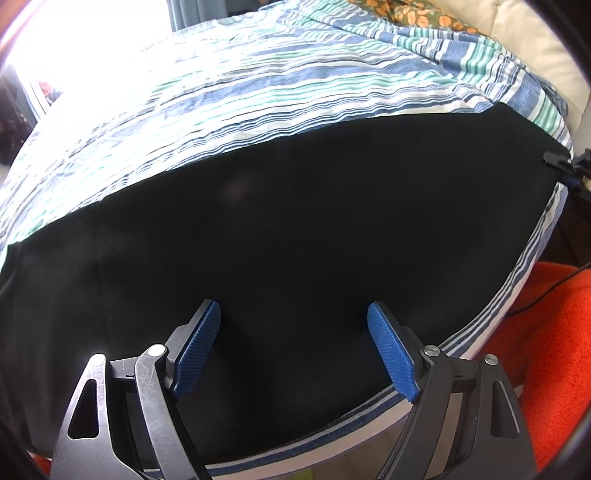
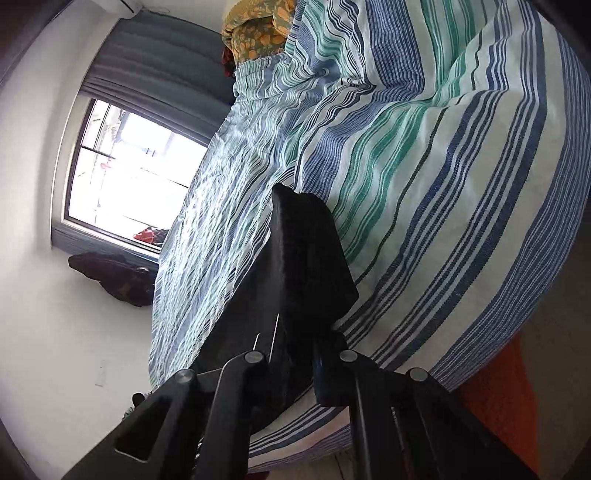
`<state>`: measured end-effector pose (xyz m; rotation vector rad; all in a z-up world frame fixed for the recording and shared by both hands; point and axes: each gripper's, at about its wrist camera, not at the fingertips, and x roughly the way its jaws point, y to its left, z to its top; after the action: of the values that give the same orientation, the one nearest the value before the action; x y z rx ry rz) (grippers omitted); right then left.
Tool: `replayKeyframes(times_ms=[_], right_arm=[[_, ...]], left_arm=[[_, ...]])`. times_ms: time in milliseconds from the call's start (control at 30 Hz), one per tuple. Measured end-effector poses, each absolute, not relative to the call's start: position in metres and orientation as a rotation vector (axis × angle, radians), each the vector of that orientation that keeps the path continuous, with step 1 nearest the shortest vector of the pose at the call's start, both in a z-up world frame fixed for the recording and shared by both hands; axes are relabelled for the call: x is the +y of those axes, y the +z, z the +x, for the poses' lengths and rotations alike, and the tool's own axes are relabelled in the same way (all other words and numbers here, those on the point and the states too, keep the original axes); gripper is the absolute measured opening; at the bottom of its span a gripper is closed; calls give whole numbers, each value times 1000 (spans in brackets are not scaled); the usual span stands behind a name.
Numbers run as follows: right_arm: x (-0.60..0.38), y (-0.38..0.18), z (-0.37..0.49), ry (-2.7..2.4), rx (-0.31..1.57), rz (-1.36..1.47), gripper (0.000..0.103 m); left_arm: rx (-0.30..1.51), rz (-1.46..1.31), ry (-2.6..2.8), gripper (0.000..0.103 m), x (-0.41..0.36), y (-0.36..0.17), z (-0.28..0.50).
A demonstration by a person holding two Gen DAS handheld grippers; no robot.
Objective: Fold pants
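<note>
Black pants [image 1: 295,221] lie spread flat across the near side of the striped bed [image 1: 221,92]. My left gripper [image 1: 294,314] is open just above the pants near the bed's front edge, its blue pads [image 1: 197,347] apart and empty. My right gripper shows in the left wrist view at the pants' far right end [image 1: 559,162]. In the right wrist view the right gripper [image 2: 314,332] is shut on an edge of the pants [image 2: 306,258] and holds it lifted off the bed cover [image 2: 443,166], the camera rolled sideways.
An orange rug [image 1: 554,332] lies on the floor right of the bed. A floral pillow [image 1: 417,14] sits at the bed's far end. A window [image 2: 125,170] and a dark bundle [image 2: 114,273] are by the wall beyond the bed.
</note>
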<state>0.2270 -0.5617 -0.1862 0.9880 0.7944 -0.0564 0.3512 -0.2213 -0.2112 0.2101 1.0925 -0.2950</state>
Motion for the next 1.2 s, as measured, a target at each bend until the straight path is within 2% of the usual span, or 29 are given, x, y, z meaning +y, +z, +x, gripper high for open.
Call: replayKeyframes(times_ms=[133, 333, 467, 600, 767, 833, 867, 933, 1100, 1167, 1200], right_arm=[[-534, -131, 231, -9, 745, 859, 10], [-452, -29, 251, 161, 676, 632, 10], [-374, 10, 268, 292, 660, 563, 10], [-279, 17, 288, 421, 689, 505, 10], [-160, -25, 305, 526, 758, 440, 10], [-120, -58, 308, 560, 780, 427, 20], [-102, -78, 309, 584, 824, 408, 37], [-79, -112, 306, 600, 904, 361, 62], [-99, -141, 258, 541, 888, 52, 62], [-124, -147, 233, 492, 875, -58, 66], [-138, -153, 219, 460, 870, -100, 68]], left_arm=[[1149, 86, -277, 85, -184, -187, 355], [1102, -261, -147, 84, -51, -158, 348], [1036, -387, -44, 84, 31, -154, 323], [1000, -524, 28, 84, 90, -158, 303], [965, -553, 86, 84, 124, -167, 290], [975, -570, 93, 84, 129, -175, 286], [977, -582, 92, 84, 129, -177, 285], [971, -588, 85, 84, 131, -177, 284], [919, -566, 52, 82, 135, -169, 271], [882, -549, -30, 75, 122, -163, 273], [874, -522, -91, 65, 111, -159, 276]])
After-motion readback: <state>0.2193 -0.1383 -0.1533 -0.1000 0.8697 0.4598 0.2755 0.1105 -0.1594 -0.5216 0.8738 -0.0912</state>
